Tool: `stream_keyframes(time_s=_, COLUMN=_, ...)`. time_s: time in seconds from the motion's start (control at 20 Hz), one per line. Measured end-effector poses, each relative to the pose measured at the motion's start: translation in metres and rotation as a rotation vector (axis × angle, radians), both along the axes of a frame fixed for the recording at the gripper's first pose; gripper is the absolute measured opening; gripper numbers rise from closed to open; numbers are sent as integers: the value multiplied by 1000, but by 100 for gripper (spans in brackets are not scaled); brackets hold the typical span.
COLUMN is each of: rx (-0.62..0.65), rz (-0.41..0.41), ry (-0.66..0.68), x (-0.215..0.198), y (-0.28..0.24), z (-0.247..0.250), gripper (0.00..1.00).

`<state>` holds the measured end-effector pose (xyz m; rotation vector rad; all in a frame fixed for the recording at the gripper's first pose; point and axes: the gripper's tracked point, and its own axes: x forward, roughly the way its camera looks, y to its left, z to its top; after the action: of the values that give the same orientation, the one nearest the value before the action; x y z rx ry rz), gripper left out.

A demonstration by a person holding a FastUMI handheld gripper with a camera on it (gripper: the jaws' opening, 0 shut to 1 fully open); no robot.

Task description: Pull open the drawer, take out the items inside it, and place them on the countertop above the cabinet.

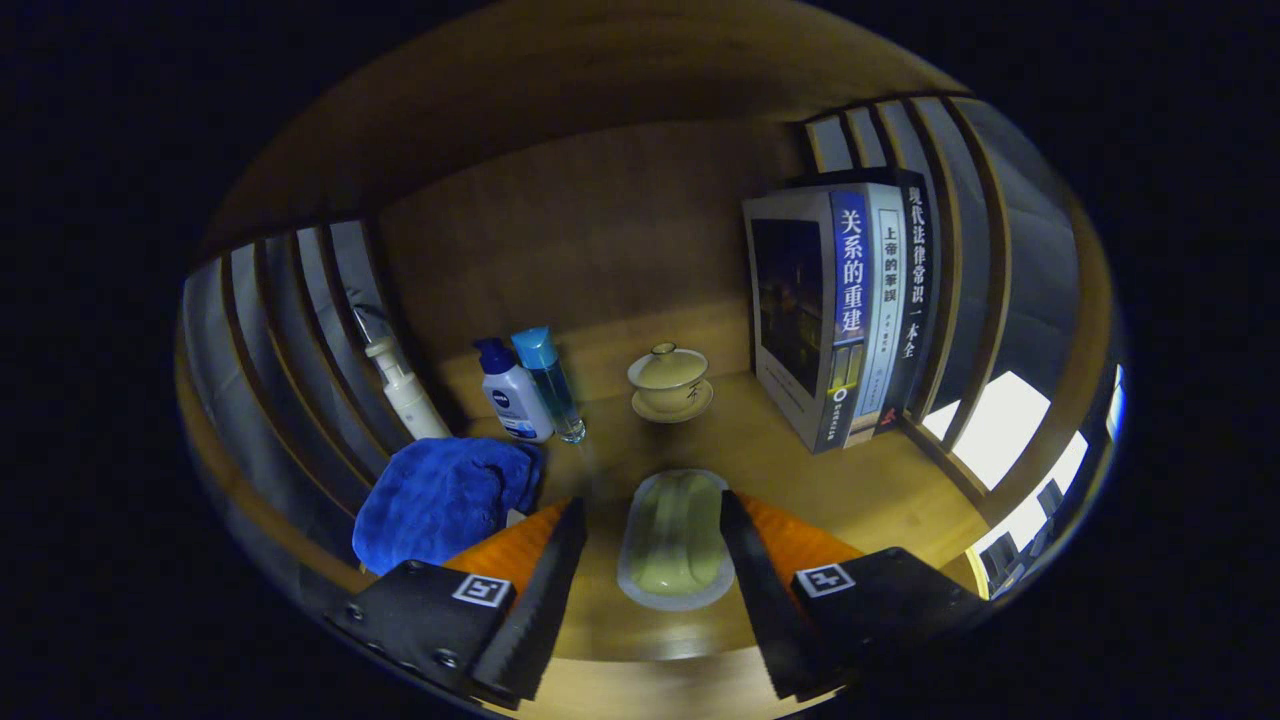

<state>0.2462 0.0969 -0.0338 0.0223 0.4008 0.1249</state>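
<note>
A pale green oblong item in a clear wrapper [675,540] lies flat on the wooden countertop [860,490], between my two fingers. My gripper [652,502] is open around it. The right finger [745,560] runs along the item's right edge. The left finger [555,575] stands a small gap away from its left edge. The item's far end reaches just past the fingertips.
A crumpled blue cloth [440,500] lies left of the left finger. Beyond stand a white pump bottle [405,390], a white bottle with a blue cap [512,395], a clear blue bottle [552,385] and a lidded cup on a saucer [670,380]. Upright books [850,310] stand at right. Slatted walls flank both sides.
</note>
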Motion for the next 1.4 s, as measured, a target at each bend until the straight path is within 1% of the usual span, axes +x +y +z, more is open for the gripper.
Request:
stream_keyframes(time_s=0.15, rx=39, rz=20, ry=-59, x=-21, y=-1, z=15, gripper=99)
stream_keyframes(time_s=0.35, rx=24, rz=38, ry=-153, x=-56, y=-18, z=37, gripper=99)
stream_keyframes(time_s=0.6, rx=-30, rz=12, ry=-265, x=-101, y=-63, z=62, gripper=99)
stream_keyframes(time_s=0.75, rx=-18, rz=-3, ry=-298, x=-132, y=-91, z=71, gripper=98)
stream_keyframes(time_s=0.95, rx=11, rz=-16, ry=-336, x=-177, y=-123, z=72, gripper=98)
stream_keyframes(time_s=1.05, rx=3, rz=-26, ry=-364, x=-198, y=-139, z=67, gripper=98)
stream_keyframes(time_s=1.25, rx=-60, rz=-65, ry=-395, x=-240, y=-176, z=44, gripper=98)
stream_keyframes(time_s=1.4, rx=-62, rz=-81, ry=-388, x=-268, y=-198, z=12, gripper=98)
